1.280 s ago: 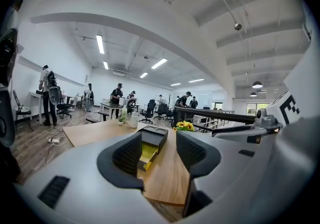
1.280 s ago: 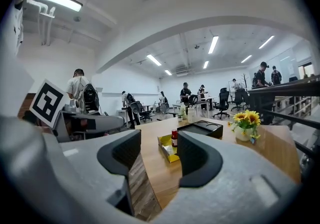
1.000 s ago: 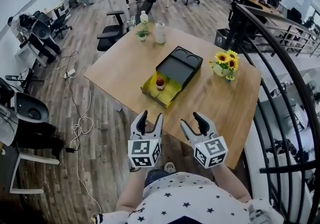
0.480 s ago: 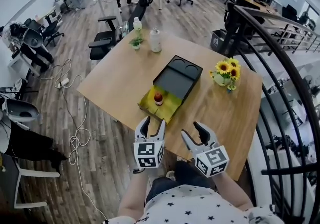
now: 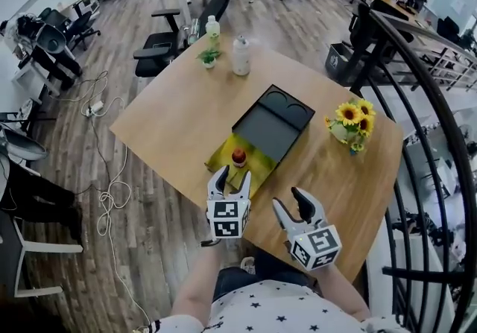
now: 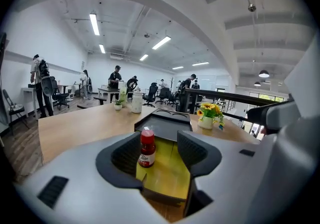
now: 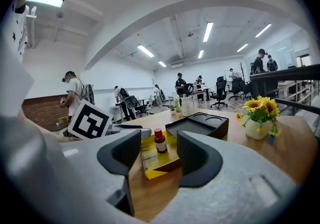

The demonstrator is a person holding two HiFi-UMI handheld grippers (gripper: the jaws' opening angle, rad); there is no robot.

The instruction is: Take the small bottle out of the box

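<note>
A small brown bottle (image 5: 238, 157) with a red cap stands upright in the yellow-lined open box (image 5: 257, 173) near the table's front edge. The box's black lid (image 5: 273, 124) lies open behind it. My left gripper (image 5: 231, 179) is open, its fingertips at the box's near edge just short of the bottle. In the left gripper view the bottle (image 6: 147, 147) stands between the jaws, close to the left one, untouched. My right gripper (image 5: 290, 203) is open over the table edge, right of the box. In the right gripper view the bottle (image 7: 160, 141) and the box (image 7: 152, 160) lie ahead.
A vase of sunflowers (image 5: 352, 121) stands at the table's right side. A white bottle (image 5: 241, 55), a small potted plant (image 5: 209, 56) and a green-capped bottle (image 5: 213, 26) stand at the far edge. A black railing (image 5: 417, 100) runs along the right. Office chairs (image 5: 160, 56) and cables (image 5: 112, 190) are on the floor to the left.
Both grippers have moved forward to the table. The left one has reached the box's near edge; the bottle now shows between its jaws. The bottle has not moved.
</note>
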